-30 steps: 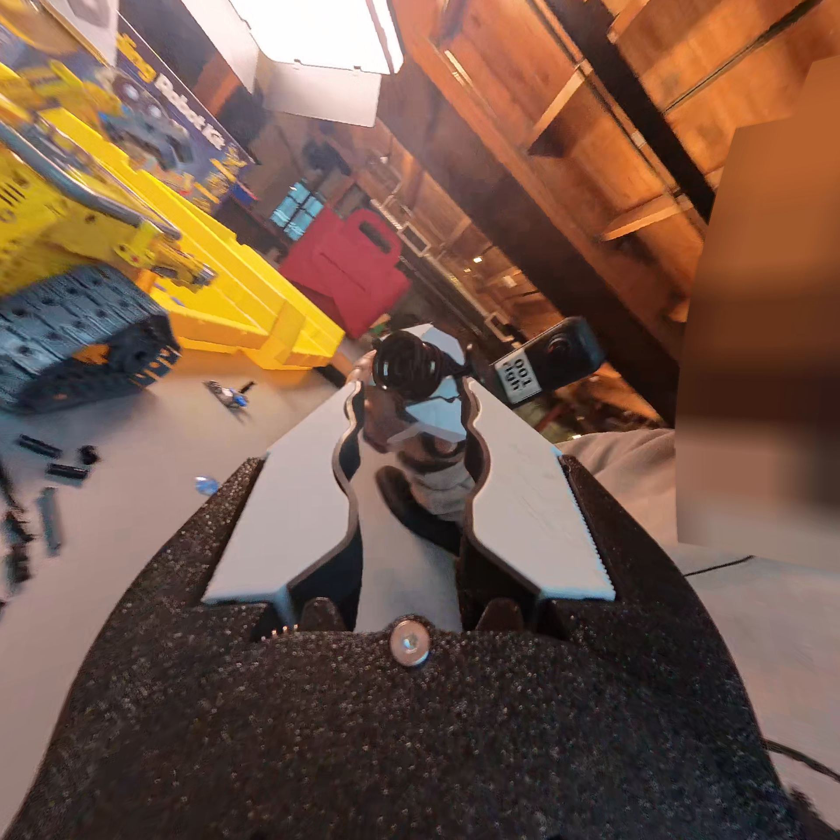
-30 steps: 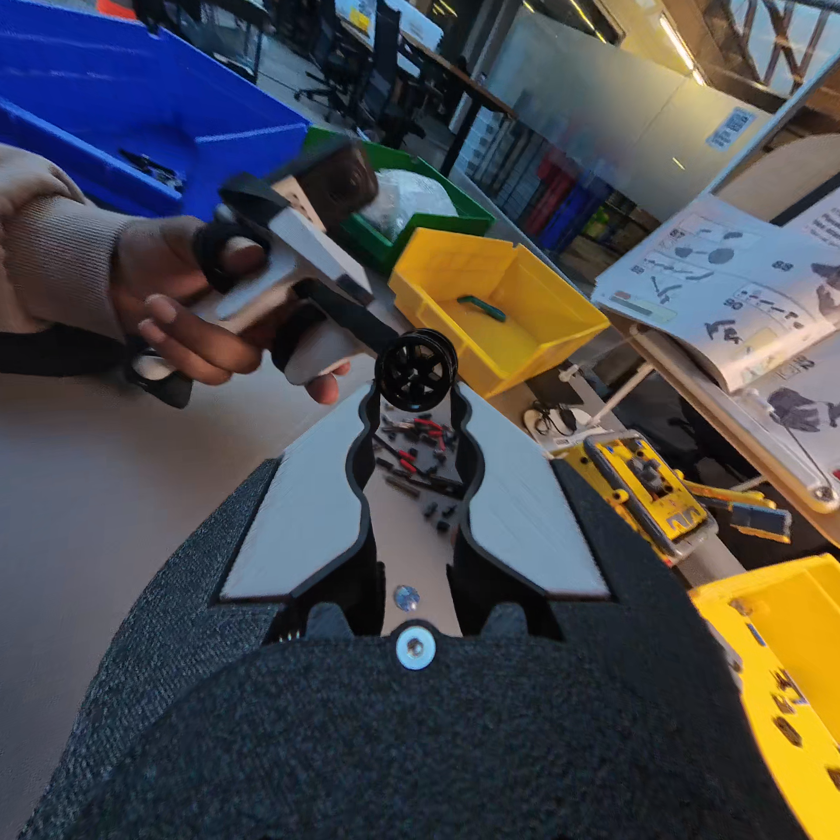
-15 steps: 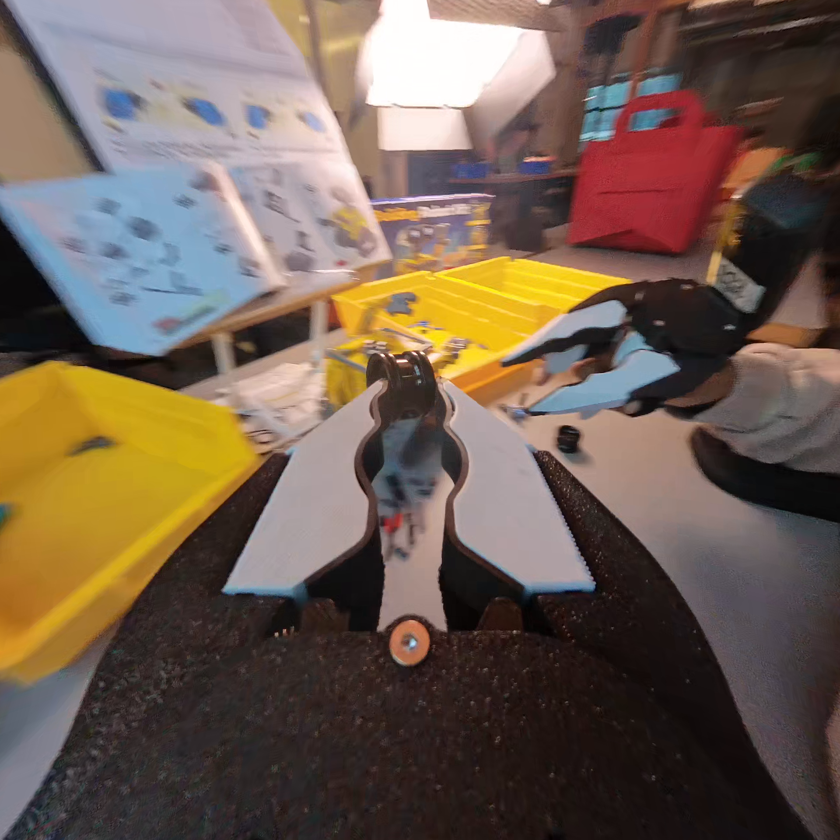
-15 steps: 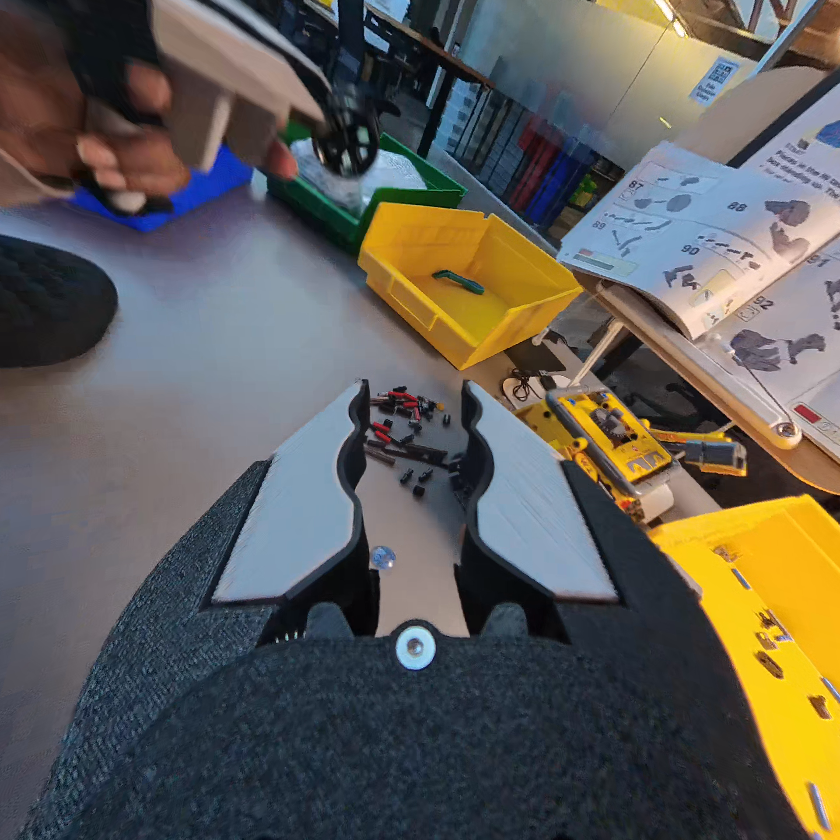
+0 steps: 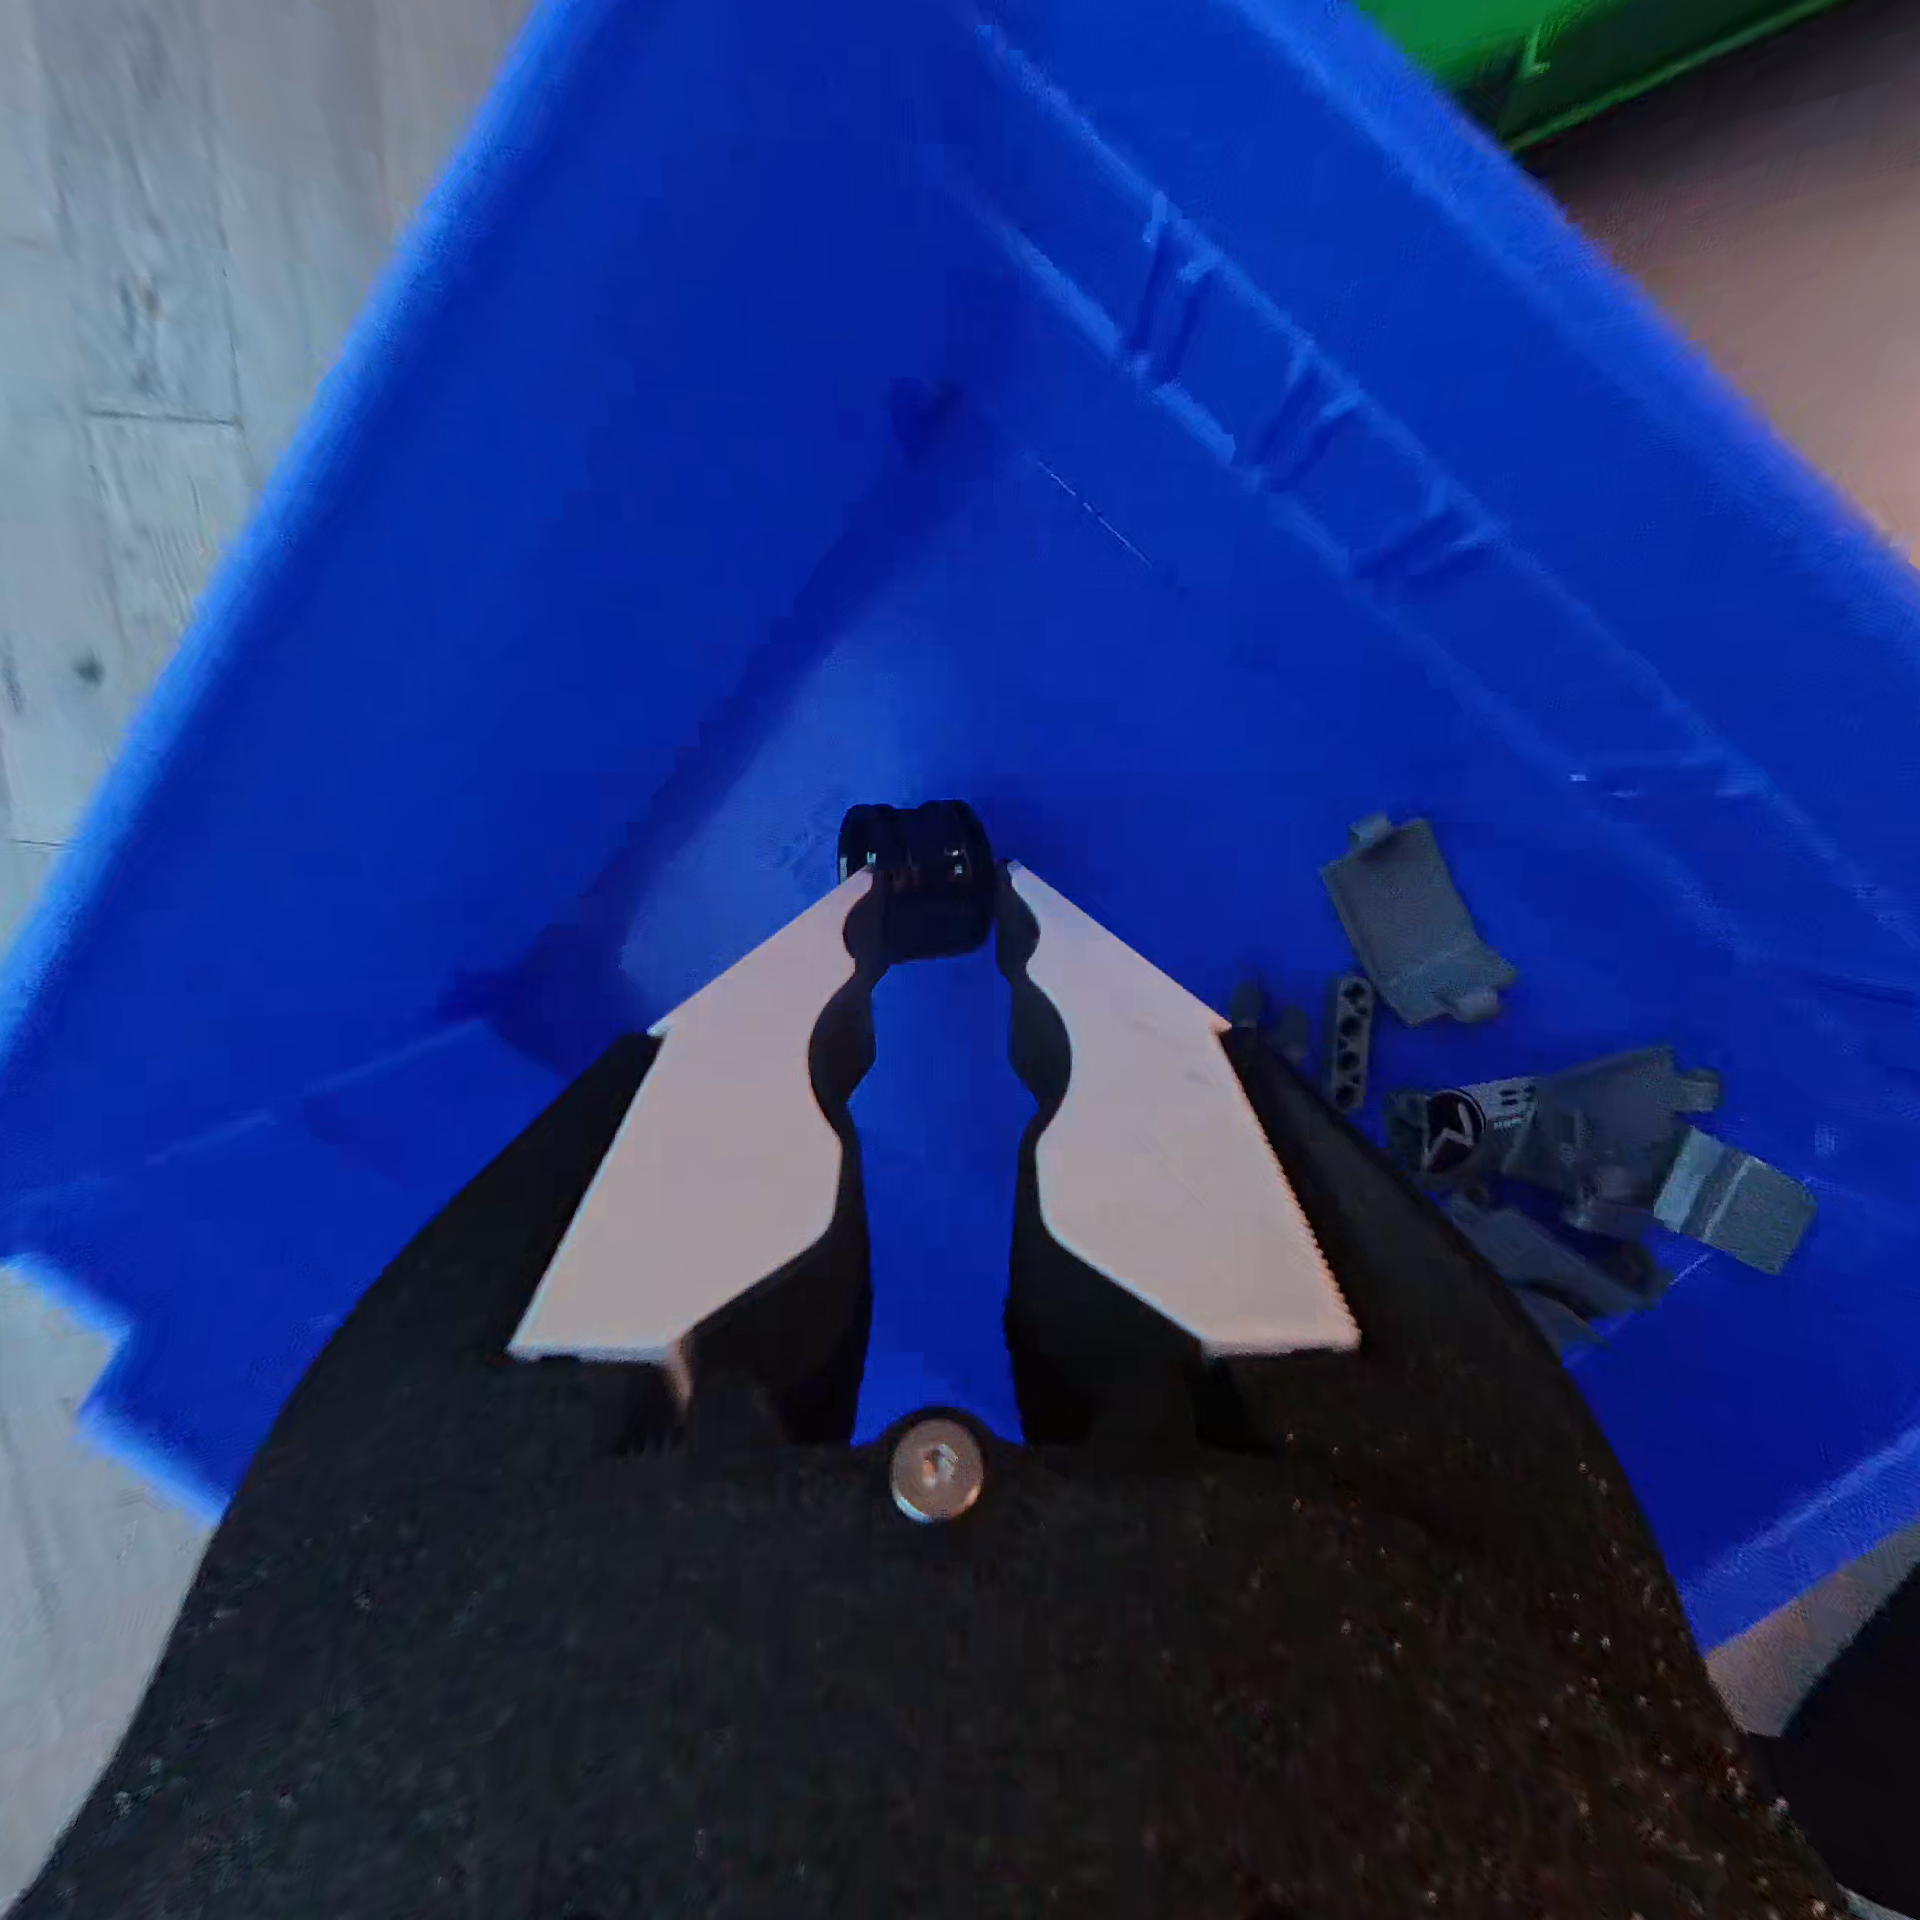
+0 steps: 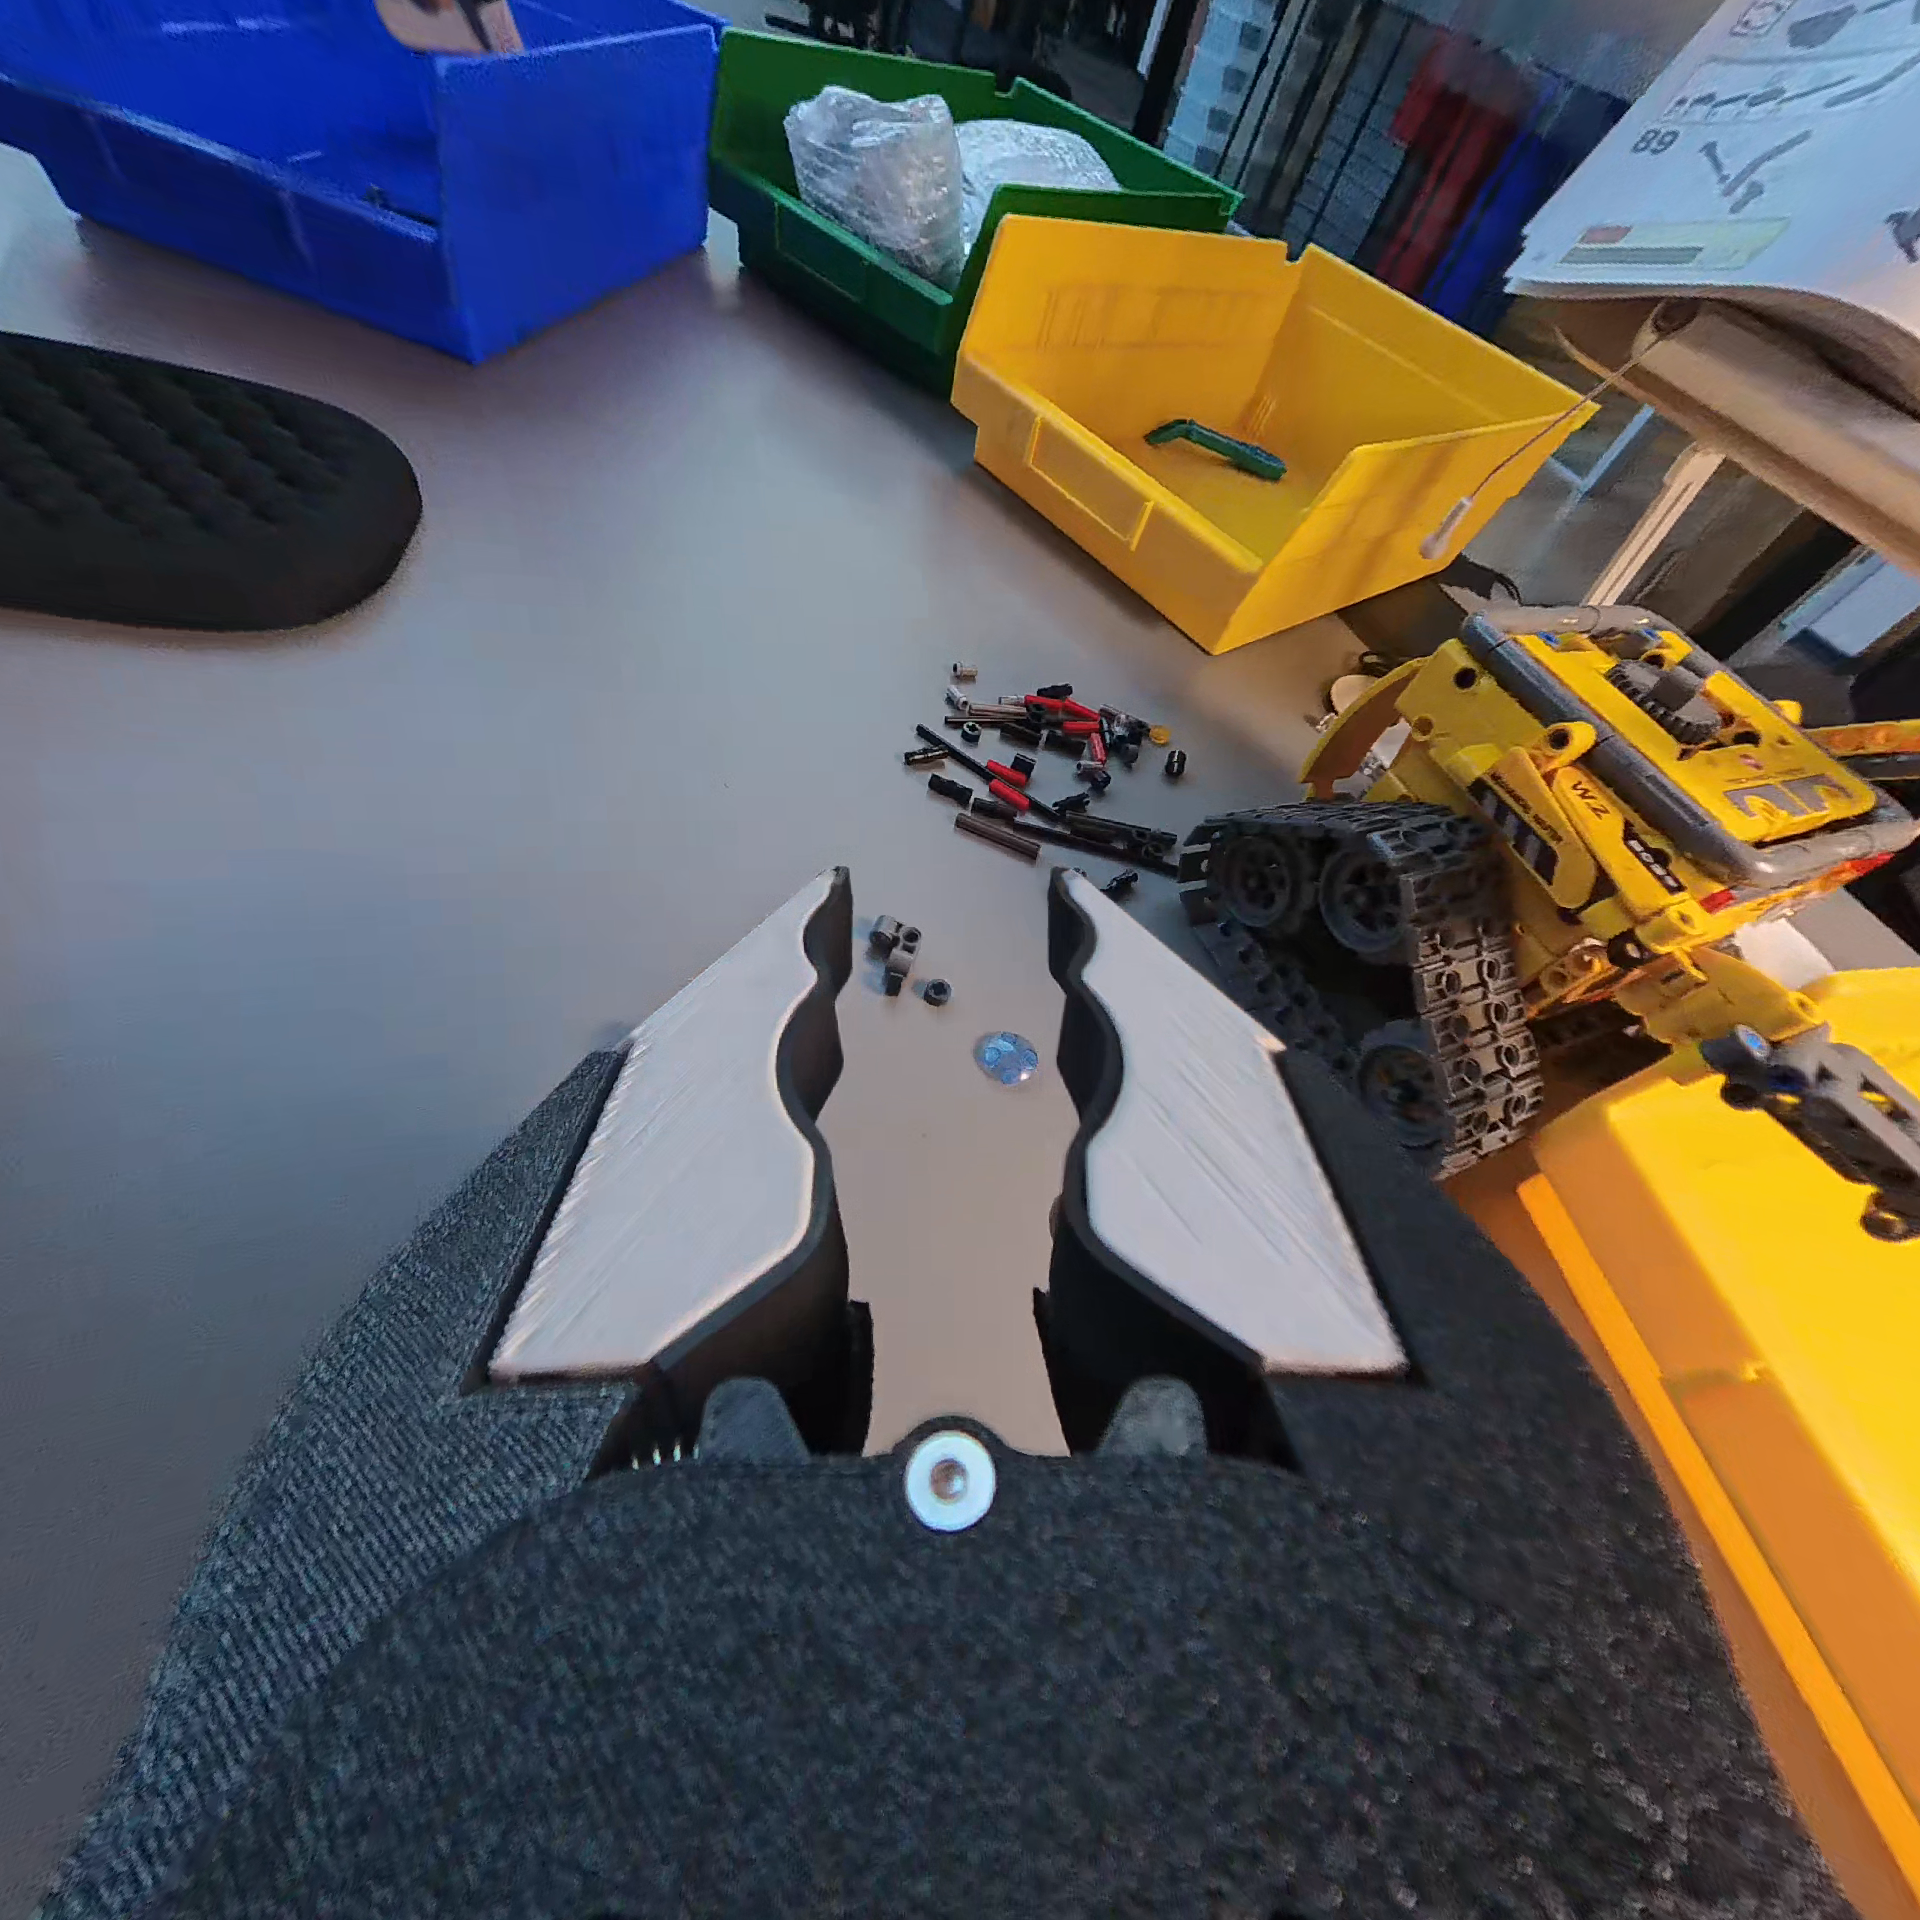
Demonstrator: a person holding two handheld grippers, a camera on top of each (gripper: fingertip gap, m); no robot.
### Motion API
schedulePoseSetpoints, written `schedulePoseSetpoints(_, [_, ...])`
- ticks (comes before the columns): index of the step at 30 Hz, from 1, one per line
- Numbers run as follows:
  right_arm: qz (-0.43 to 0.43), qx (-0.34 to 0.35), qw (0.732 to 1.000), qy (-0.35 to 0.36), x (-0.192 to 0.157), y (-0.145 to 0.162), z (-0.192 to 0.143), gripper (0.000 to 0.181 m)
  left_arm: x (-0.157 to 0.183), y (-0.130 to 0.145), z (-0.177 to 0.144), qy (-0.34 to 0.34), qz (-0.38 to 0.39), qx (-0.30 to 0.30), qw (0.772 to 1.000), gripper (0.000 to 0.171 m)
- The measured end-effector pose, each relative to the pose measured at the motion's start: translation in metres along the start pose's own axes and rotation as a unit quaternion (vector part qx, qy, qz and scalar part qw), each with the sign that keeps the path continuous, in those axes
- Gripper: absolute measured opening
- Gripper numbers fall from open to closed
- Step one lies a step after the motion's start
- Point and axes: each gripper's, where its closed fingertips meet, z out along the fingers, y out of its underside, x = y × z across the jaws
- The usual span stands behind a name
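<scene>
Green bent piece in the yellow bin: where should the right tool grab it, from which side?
Judging from the right wrist view, grip the green bent piece mid-bar, across its narrow width. It lies flat on the floor of the yellow bin, clear of the walls. Come from above, leaning in over the low front lip; the other walls stand taller. The right tool is open and empty.

- The left wrist view looks steeply down, close inside the blue bin (image 5: 623,623).
- The right wrist view faces forward, low over the surface (image 6: 520,831) — the same blue bin (image 6: 520,208) stands far back.
</scene>
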Motion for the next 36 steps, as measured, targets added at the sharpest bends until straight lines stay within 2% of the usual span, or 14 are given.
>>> schedulePoseSetpoints(3, [-0.023,-0.006,1.000,0.013,-0.001,0.006,-0.003,0.034,0.002,-0.013,0.017,0.022,-0.023,0.005,0.999,0.019])
schedulePoseSetpoints(7, [-0.022,-0.014,1.000,0.013,-0.002,0.013,-0.003,0.034,0.013,-0.047,0.021,0.044,-0.051,0.061,0.996,0.020])
schedulePoseSetpoints(9, [-0.019,-0.013,1.000,0.011,-0.002,0.013,-0.002,0.034,0.021,-0.062,0.019,0.072,-0.076,0.090,0.990,0.026])
schedulePoseSetpoints(12, [-0.026,-0.014,0.999,0.015,-0.001,0.014,-0.003,0.034,0.014,-0.063,0.017,0.039,-0.064,0.094,0.993,0.036])
schedulePoseSetpoints(14, [-0.027,-0.014,0.999,0.016,0.000,0.015,-0.004,0.034,0.009,-0.065,0.006,0.011,-0.057,0.109,0.992,0.036])
schedulePoseSetpoints(16, [-0.023,-0.015,1.000,0.015,0.001,0.017,-0.004,0.034,0.002,-0.072,-0.015,-0.040,-0.040,0.144,0.988,0.035])
schedulePoseSetpoints(18, [-0.019,-0.012,1.000,0.012,0.002,0.017,-0.004,0.034,0.016,-0.088,-0.050,-0.075,0.000,0.213,0.974,0.033])
schedulePoseSetpoints(19, [-0.017,-0.010,1.000,0.011,0.003,0.016,-0.003,0.034,0.037,-0.096,-0.069,-0.072,0.029,0.253,0.964,0.033])
schedulePoseSetpoints(21, [-0.010,-0.006,1.000,0.010,0.005,0.015,-0.003,0.034,0.102,-0.107,-0.105,-0.038,0.102,0.325,0.939,0.033])
schedulePoseSetpoints(24, [0.019,0.002,1.000,0.001,0.009,0.013,-0.004,0.034,0.232,-0.097,-0.138,0.066,0.218,0.396,0.890,0.032])
schedulePoseSetpoints(27, [0.040,0.013,0.999,0.002,0.015,0.012,-0.007,0.034,0.371,-0.052,-0.131,0.229,0.332,0.376,0.834,0.034])
schedulePoseSetpoints(30, [0.036,0.007,0.999,0.025,0.029,0.015,-0.011,0.034,0.482,0.008,-0.106,0.350,0.431,0.316,0.769,0.037])
schedulePoseSetpoints(33, [0.034,-0.017,0.999,0.017,0.035,0.017,-0.020,0.034,0.545,0.055,-0.078,0.387,0.514,0.254,0.722,0.046])
schedulePoseSetpoints(36, [0.040,-0.059,0.994,-0.083,0.004,0.027,-0.029,0.034,0.570,0.075,-0.056,0.373,0.569,0.222,0.699,0.045])
